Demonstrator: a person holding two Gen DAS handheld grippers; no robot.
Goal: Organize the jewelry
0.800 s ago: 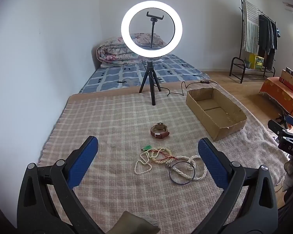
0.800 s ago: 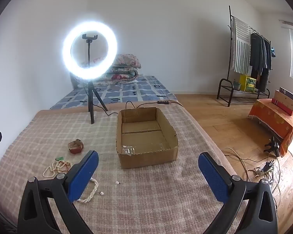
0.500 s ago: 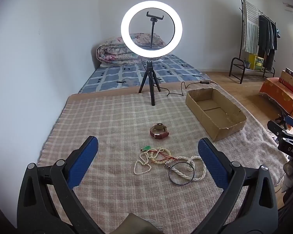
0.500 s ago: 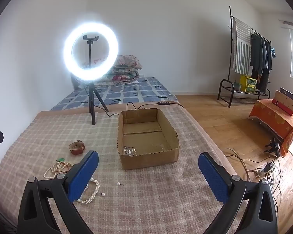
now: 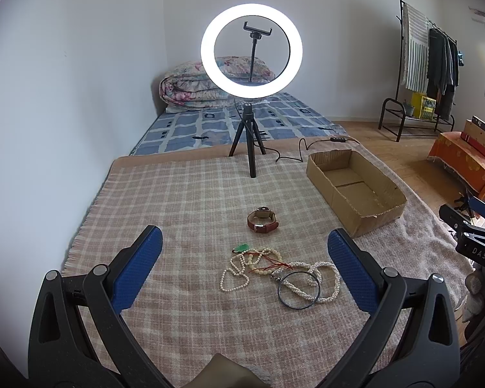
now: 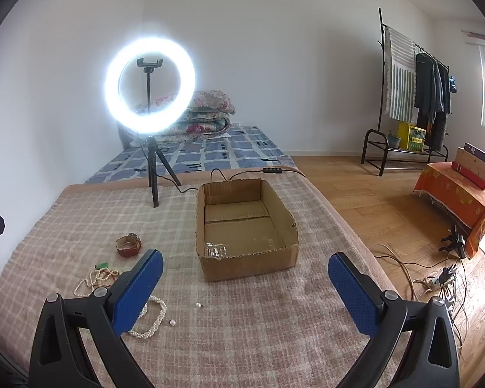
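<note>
A pile of jewelry lies on the plaid blanket [image 5: 177, 200]: pearl necklaces [image 5: 310, 278], a dark bangle [image 5: 299, 289], a beaded strand with a green pendant [image 5: 242, 247] and a brown leather watch [image 5: 262, 220]. An open cardboard box [image 5: 355, 187] stands to the right of them. My left gripper [image 5: 244, 266] is open and empty, held above and in front of the pile. My right gripper [image 6: 244, 279] is open and empty, facing the cardboard box [image 6: 245, 226]; the watch [image 6: 128, 244] and the pearls [image 6: 152, 318] lie at its left, with two loose pearl earrings [image 6: 184, 313].
A lit ring light on a tripod [image 5: 251, 97] stands at the blanket's far edge, its cable [image 5: 307, 148] running behind the box. Beyond are a mattress with a folded quilt [image 5: 190, 90], a clothes rack [image 6: 410, 97], and floor cables [image 6: 436, 278] at right.
Both grippers have drifted slightly; the scene shifts a little in each view. Nothing has been taken hold of or moved.
</note>
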